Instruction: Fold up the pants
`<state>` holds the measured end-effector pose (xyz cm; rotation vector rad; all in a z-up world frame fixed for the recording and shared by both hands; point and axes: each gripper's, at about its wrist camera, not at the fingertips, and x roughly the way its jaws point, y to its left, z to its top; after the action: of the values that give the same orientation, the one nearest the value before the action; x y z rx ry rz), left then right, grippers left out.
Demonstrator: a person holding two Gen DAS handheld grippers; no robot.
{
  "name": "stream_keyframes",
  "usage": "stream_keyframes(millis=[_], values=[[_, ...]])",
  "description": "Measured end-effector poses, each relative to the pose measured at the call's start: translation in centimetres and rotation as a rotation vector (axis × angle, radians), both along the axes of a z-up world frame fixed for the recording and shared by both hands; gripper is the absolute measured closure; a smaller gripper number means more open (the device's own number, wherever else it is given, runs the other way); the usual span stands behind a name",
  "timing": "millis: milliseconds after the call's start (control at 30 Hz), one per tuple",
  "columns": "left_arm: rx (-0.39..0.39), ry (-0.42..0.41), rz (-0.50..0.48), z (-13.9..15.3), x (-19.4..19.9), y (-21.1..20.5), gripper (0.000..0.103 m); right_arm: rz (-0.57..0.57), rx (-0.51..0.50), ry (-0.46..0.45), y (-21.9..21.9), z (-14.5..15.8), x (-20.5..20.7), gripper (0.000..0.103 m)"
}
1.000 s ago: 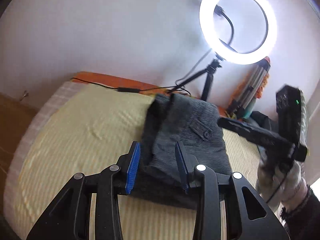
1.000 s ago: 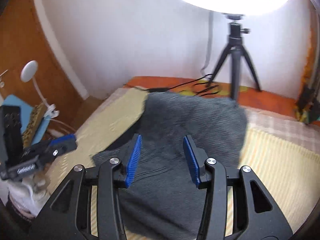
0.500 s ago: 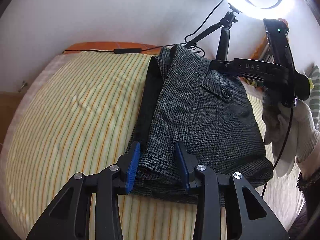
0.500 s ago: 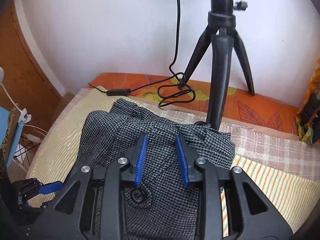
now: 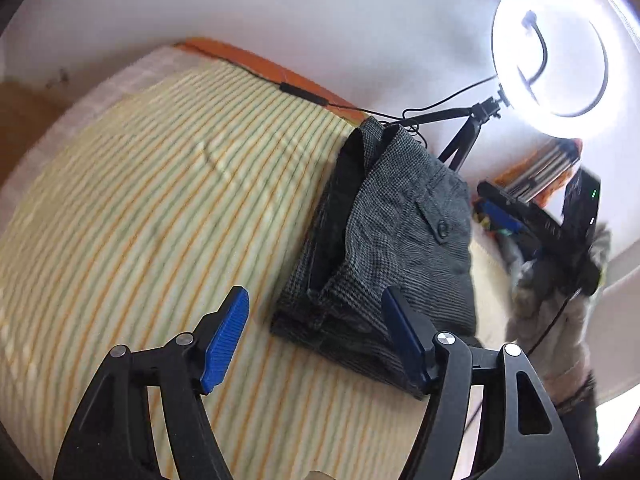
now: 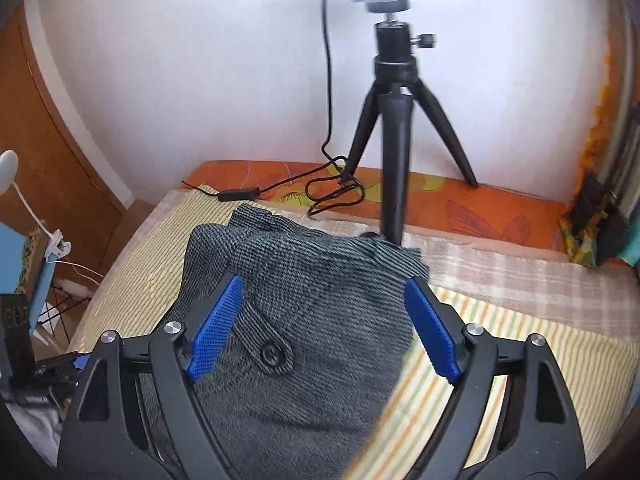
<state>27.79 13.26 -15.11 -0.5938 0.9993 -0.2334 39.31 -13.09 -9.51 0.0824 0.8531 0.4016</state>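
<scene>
On the striped bed cover (image 5: 152, 216), toward its far end, we see the grey checked pants (image 5: 392, 232) lying folded into a compact stack, their buttoned pocket flap (image 6: 269, 350) facing up. In the left wrist view the stack sits at about one o'clock from our left gripper (image 5: 316, 340); its near edge reaches the right-hand blue pad, while the left-hand pad hangs over bare cover. The fingers (image 5: 224, 344) of that gripper are spread wide apart and hold nothing.

In the right wrist view the pants fill the middle, at twelve o'clock from our right gripper (image 6: 322, 330), which hovers over the stack. Its fingers (image 6: 430, 332) are likewise wide apart, with cloth showing between them but none pinched; whether the pads touch the fabric we cannot tell.

Beyond the pants, at twelve o'clock, a black tripod (image 6: 394, 120) stands on the orange sheet (image 6: 500, 204) at the head of the bed, carrying a lit ring light (image 5: 554, 60). A black cable (image 6: 332, 188) coils at the tripod's foot. At nine o'clock in the right view stands a small white lamp (image 6: 8, 164).
</scene>
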Motion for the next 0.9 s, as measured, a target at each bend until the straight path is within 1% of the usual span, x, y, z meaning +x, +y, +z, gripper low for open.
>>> stream_keyframes(millis=[67,100,167,233,333,400,467,567,600,667,833,900], values=[[-0.090,0.027,0.018,-0.4,-0.2,0.3,0.032,-0.017,0.050,0.049,-1.7,-0.4,-0.1,0.017],[-0.167,0.055,0.043,-1.0,-0.4,0.7,0.028,-0.029,0.077,0.070,-2.6,-0.5,-0.2,0.017],[-0.265,0.104,0.075,-2.0,-0.9,0.9,0.027,-0.048,0.152,0.130,-4.3,-1.4,-0.1,0.016],[-0.313,0.144,0.083,-2.7,-0.9,0.7,0.027,-0.059,0.220,0.179,-5.5,-2.4,-0.1,0.016],[-0.331,0.158,0.095,-3.0,-1.0,0.2,0.027,-0.074,0.301,0.235,-6.8,-4.0,0.0,0.016],[-0.360,0.178,0.095,-3.5,-0.7,-0.2,0.027,-0.079,0.332,0.259,-7.0,-4.8,0.2,0.016],[-0.358,0.184,0.100,-3.5,-0.2,-0.5,0.027,-0.078,0.355,0.277,-7.0,-5.7,0.4,0.016],[-0.349,0.173,0.123,-3.8,0.2,-0.7,0.027,-0.067,0.390,0.293,-6.9,-6.4,0.7,0.016],[-0.355,0.167,0.139,-3.7,0.4,-0.8,0.022,-0.062,0.403,0.298,-6.8,-6.7,0.8,0.016],[-0.356,0.159,0.159,-3.5,0.9,-1.4,0.019,-0.056,0.418,0.309,-6.6,-7.1,1.2,0.016],[-0.277,0.125,0.188,-3.2,1.1,-2.5,0.019,-0.051,0.471,0.300,-6.5,-7.7,1.9,0.016],[-0.212,0.100,0.172,-2.9,1.1,-3.1,0.019,-0.051,0.488,0.293,-6.3,-7.7,2.1,0.016]])
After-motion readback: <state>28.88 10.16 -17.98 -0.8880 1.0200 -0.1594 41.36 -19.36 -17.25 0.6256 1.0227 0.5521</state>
